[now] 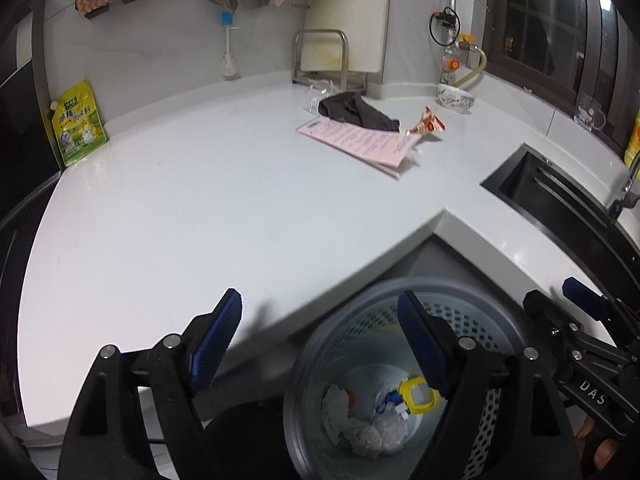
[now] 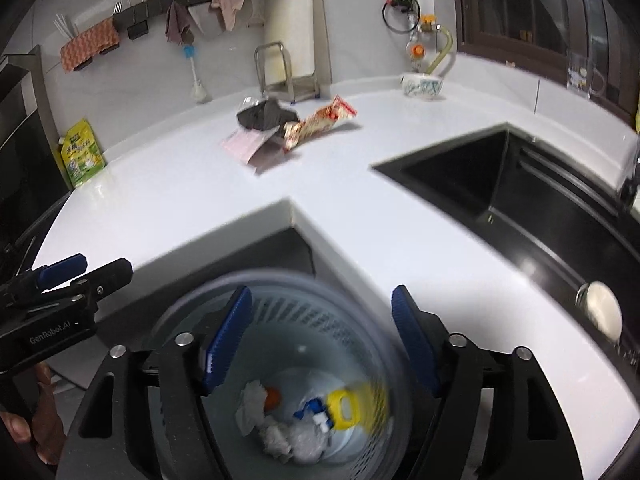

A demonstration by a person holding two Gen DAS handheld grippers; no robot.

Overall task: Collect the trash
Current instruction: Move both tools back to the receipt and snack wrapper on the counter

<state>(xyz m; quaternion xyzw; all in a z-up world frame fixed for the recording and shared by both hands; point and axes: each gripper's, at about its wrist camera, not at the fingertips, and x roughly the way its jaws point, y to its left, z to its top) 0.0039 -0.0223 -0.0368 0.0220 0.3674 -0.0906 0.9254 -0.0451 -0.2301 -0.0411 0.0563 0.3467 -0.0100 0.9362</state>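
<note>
Seen from the left wrist: left gripper (image 1: 320,312) hovering with blue-padded fingers (image 1: 218,340) spread wide and nothing between them, one finger over the white L-shaped counter (image 1: 200,200), the other over the round grey perforated plastic waste basket (image 1: 472,320) standing on the floor in the counter's inner corner, presumably parked there so that scraps can drop straight off the edge. Inside the basket, crumpled white paper (image 1: 348,428), a yellow-and-blue plastic piece (image 1: 416,394) and a clear wad, so part of the job looks done. Well back on the counter, still to be collected: a pink printed paper sheet (image 1: 360,140) with a dark grey crumpled cloth (image 1: 356,110) lying on its far end and a red-and-white snack wrapper (image 1: 428,122) touching its right corner, all heaped together near the metal rack. At the right edge, the right gripper (image 1: 556,300), likewise parted and empty. Seen from the right wrist, somewhat blurred: right gripper's own fingers (image 2: 226,340) apart directly above the basket mouth (image 2: 280,304), a pose fit for letting go, nothing pinched. Same trash at the bottom; the pink sheet, cloth and wrapper (image 2: 320,120) far off beside the black sink (image 2: 460,184). At the left, the left gripper (image 2: 76,270), held in a hand (image 2: 36,432).
</note>
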